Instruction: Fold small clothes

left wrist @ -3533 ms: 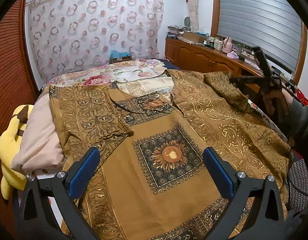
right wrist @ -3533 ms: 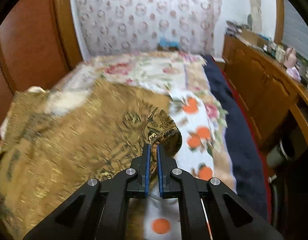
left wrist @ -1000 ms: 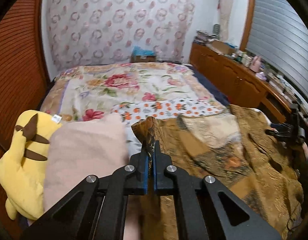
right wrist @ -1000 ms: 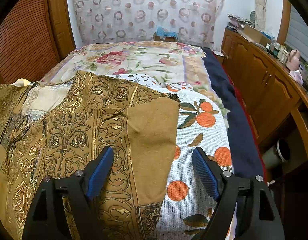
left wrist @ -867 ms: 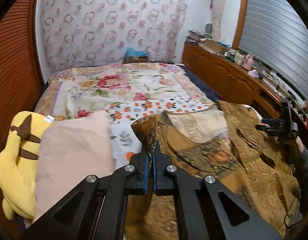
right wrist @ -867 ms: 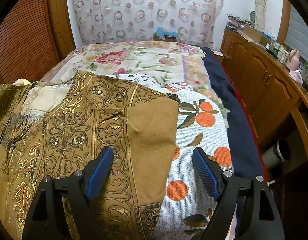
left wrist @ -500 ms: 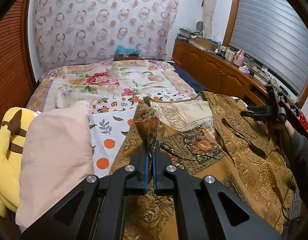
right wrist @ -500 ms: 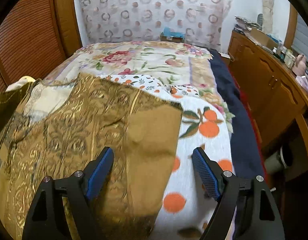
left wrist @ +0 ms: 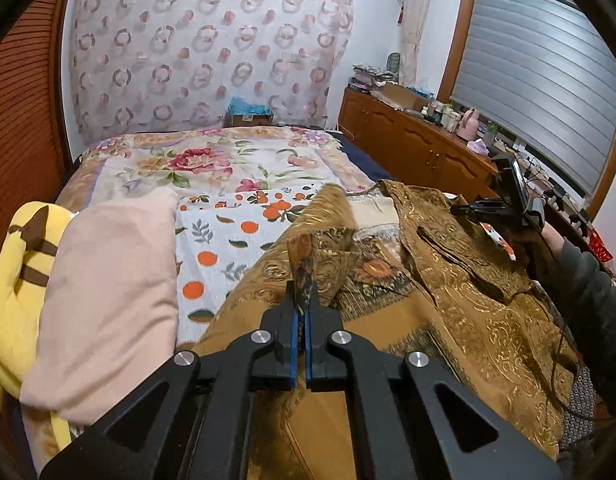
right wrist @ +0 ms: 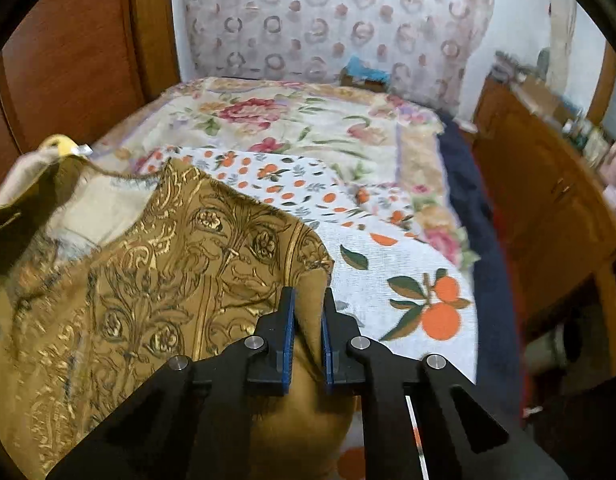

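A brown garment with gold patterns (left wrist: 448, 280) lies spread on the bed. My left gripper (left wrist: 302, 292) is shut on a pinch of its edge, which it holds lifted so the left part folds over toward the middle. In the right wrist view the same garment (right wrist: 167, 260) fills the left half. My right gripper (right wrist: 308, 300) is closing on its plain brown edge, and a ridge of that cloth is bunched between the blue pads (right wrist: 288, 320). The right gripper also shows far right in the left wrist view, held by a hand.
A pink pillow (left wrist: 107, 280) and a yellow plush toy (left wrist: 11, 260) lie at the bed's left side. An orange-print sheet (right wrist: 408, 280) and a floral quilt (left wrist: 211, 160) cover the bed. A wooden cabinet (left wrist: 428, 152) runs along the right. A grey sleeve (left wrist: 588, 288) reaches in.
My left gripper has carried the pinched edge rightward over the garment. The right gripper's wide jaws have come together on the brown cloth edge.
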### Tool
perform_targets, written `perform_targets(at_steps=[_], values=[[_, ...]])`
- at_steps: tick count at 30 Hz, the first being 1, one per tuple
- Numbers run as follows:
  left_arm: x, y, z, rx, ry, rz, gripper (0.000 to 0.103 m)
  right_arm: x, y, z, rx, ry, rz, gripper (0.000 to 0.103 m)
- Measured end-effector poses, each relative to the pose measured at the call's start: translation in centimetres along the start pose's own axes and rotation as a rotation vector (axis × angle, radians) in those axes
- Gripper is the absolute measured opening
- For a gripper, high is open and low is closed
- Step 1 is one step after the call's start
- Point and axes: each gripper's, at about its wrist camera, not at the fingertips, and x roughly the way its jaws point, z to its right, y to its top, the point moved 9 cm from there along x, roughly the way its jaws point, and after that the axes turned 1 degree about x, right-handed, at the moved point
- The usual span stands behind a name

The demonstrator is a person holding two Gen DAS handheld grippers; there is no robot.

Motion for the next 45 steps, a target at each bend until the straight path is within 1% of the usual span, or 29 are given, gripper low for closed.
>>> perform_targets(at_steps=[5,9,13,15,18,21,23,26,31,33,35,36,37,39,40,42,43,44,45], values=[[-2.2,-0.7,0.4,-0.001,0.004,0.029,0.003,-3.8,0.2,-0.3,0.039,0.013,0.103,0.005],[-4.6,-1.3,0.1,-0.017,0.016,0.068,0.003,-7.7,-1.1,-0.7,0.045,0.005,0.189,0.004],[-7.5,-2.5,-0.8,-0.047,0.038,0.111,0.003,-12.4,-3.9,-0.9,0.062,0.004,0.268,0.004],[-8.9,-3.3,-1.4,-0.061,0.055,0.129,0.003,-14.9,-6.5,-0.9,0.076,0.014,0.295,0.004],[-11.0,-4.7,-2.1,-0.083,0.070,0.150,0.003,-17.5,-10.0,-0.8,0.096,0.030,0.315,0.004],[-13.0,-6.3,-2.5,-0.099,0.096,0.164,0.003,-19.6,-14.3,-0.7,0.115,0.046,0.313,0.004],[-14.2,-7.3,-2.7,-0.118,0.096,0.169,0.003,-21.2,-17.6,-0.9,0.126,0.066,0.302,0.004],[-15.7,-8.9,-2.6,-0.110,0.117,0.170,0.003,-23.9,-21.3,-1.4,0.117,0.093,0.283,0.004],[-17.0,-10.4,-2.7,-0.115,0.130,0.157,0.003,-27.0,-25.1,-2.1,0.106,0.125,0.239,0.004],[-16.9,-11.2,-3.0,-0.116,0.147,0.135,0.003,-27.4,-25.9,-2.2,0.094,0.130,0.216,0.004],[-16.5,-12.1,-3.5,-0.125,0.161,0.108,0.003,-26.7,-26.1,-2.3,0.087,0.126,0.181,0.004],[-16.3,-12.4,-3.5,-0.128,0.162,0.097,0.006,-26.3,-25.6,-2.2,0.088,0.126,0.169,0.004],[-16.0,-12.7,-3.7,-0.126,0.168,0.083,0.008,-26.0,-25.8,-2.0,0.088,0.125,0.148,0.004],[-16.0,-13.2,-4.0,-0.112,0.200,0.072,0.023,-26.0,-25.4,-2.6,0.081,0.107,0.132,0.004],[-16.1,-13.2,-4.0,-0.107,0.207,0.074,0.027,-26.0,-24.8,-2.5,0.076,0.101,0.131,0.006],[-16.5,-12.9,-4.2,-0.102,0.208,0.084,0.047,-26.7,-24.5,-2.6,0.068,0.090,0.129,0.015],[-16.7,-12.9,-4.2,-0.101,0.204,0.089,0.052,-27.2,-24.2,-2.8,0.060,0.091,0.138,0.016],[-16.8,-12.7,-4.3,-0.101,0.204,0.094,0.068,-27.3,-23.5,-3.6,0.051,0.091,0.144,0.021],[-16.9,-12.4,-4.3,-0.101,0.206,0.100,0.082,-27.6,-23.1,-3.9,0.041,0.089,0.152,0.029]])
